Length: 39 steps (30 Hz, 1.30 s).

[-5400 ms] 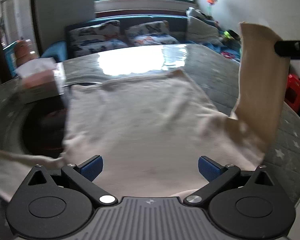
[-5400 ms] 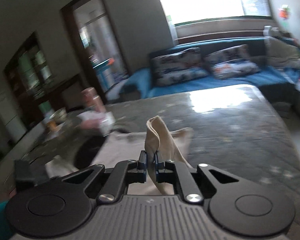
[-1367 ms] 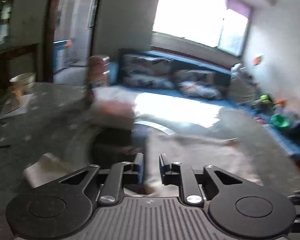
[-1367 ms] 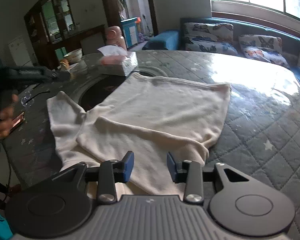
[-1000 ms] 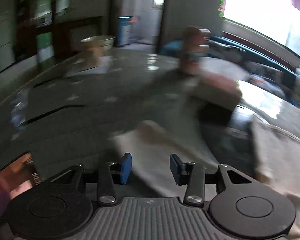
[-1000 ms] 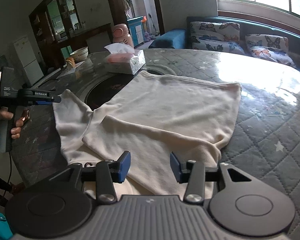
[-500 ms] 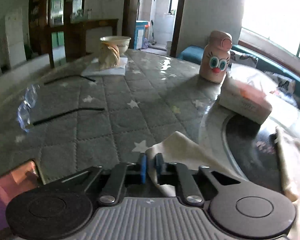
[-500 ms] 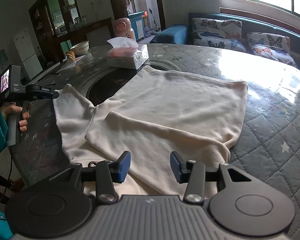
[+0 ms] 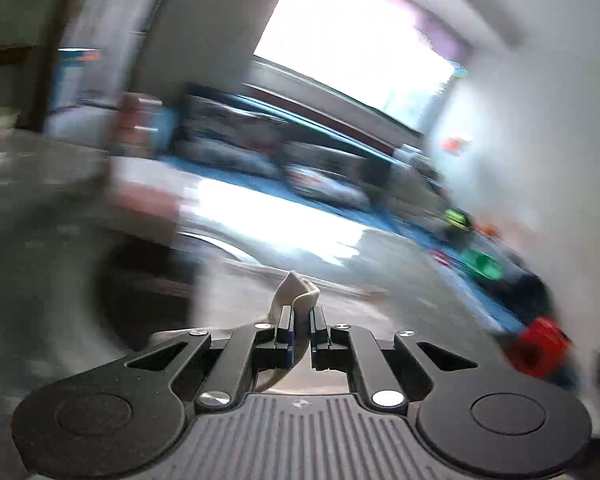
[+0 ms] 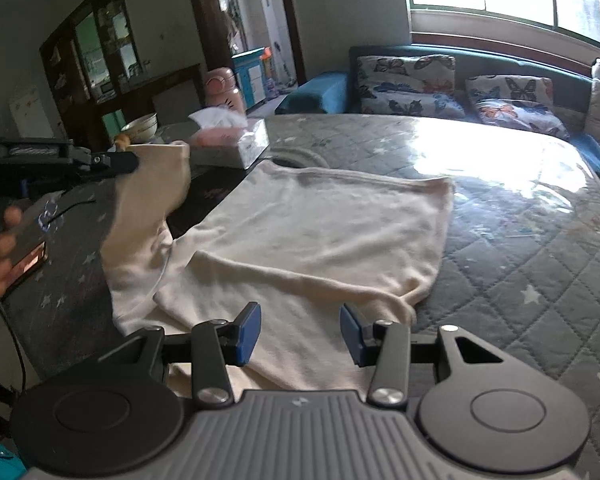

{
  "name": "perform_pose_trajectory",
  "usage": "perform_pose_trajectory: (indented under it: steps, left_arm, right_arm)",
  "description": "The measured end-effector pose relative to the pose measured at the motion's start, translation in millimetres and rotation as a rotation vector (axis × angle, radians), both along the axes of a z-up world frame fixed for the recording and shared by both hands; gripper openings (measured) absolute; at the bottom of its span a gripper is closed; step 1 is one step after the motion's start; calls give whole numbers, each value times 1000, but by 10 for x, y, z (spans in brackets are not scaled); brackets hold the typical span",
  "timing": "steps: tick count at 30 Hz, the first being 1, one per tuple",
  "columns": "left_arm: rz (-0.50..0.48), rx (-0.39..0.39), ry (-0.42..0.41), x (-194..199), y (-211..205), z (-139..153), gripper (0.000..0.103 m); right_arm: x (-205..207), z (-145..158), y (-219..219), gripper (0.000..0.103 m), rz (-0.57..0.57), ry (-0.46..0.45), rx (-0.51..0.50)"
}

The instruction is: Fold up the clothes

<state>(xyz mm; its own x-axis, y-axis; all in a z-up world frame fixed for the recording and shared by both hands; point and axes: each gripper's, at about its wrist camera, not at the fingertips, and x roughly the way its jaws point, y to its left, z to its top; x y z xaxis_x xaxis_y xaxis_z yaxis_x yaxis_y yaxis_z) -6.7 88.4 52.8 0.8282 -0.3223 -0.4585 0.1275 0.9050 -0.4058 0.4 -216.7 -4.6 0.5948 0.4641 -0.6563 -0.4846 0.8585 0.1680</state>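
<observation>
Left tool point(image 9: 300, 322) is gripping the sleeve point(image 10: 152, 196), right tool point(image 10: 298, 334) is hovering released; she should be laying that sleeve flat across the sweater point(image 10: 320, 224).

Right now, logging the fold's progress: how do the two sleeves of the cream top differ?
The left sleeve is lifted off the table, pinched in the shut left gripper; the right sleeve lies flat, folded across the top's body. The right gripper is open, gripping nothing. Both sleeves are the same cream knit.

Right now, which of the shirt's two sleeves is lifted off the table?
The left sleeve, pinched in the shut left gripper and raised beside the tissue box. The other sleeve lies folded flat across the shirt body, before the open right gripper.
</observation>
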Motion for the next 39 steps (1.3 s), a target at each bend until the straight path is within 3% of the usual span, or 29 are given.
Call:
perform_pose_trajectory:
  steps: [6,9,11,14,18,22,27,35,39]
  left_arm:
    - [-197,-16,75,74,-584,-316,13]
    - [-236,38,96,27,-697,-423,20]
    - [-239,89,80,-51,-670,-432,21]
    - [-187,179,52,-118,-504,-429,33]
    - [-128,239,69,-240,-195,-466,40]
    - [-94,302,86,-375,24,-553,47]
    - [-81,356,112,-528,163,-681,55]
    - [-72,379,139,-534,177,-847,53]
    - [-77,371,140,-519,191,-858,33]
  right_arm:
    - [42,-40,-200,44,-64,37,47]
    - [58,-59,-214,44,-71,46,43]
    - [78,-62,-198,44,-64,49,42]
    - [124,-92,-115,44,-36,61,37]
    - [207,-202,59,41,-5,84,16]
    - [294,-314,179,33,1,101,-14]
    - [298,-373,298,9,19,100,-66]
    - [195,-11,305,6,16,-20,-109]
    - [189,99,287,6,3,-47,-142]
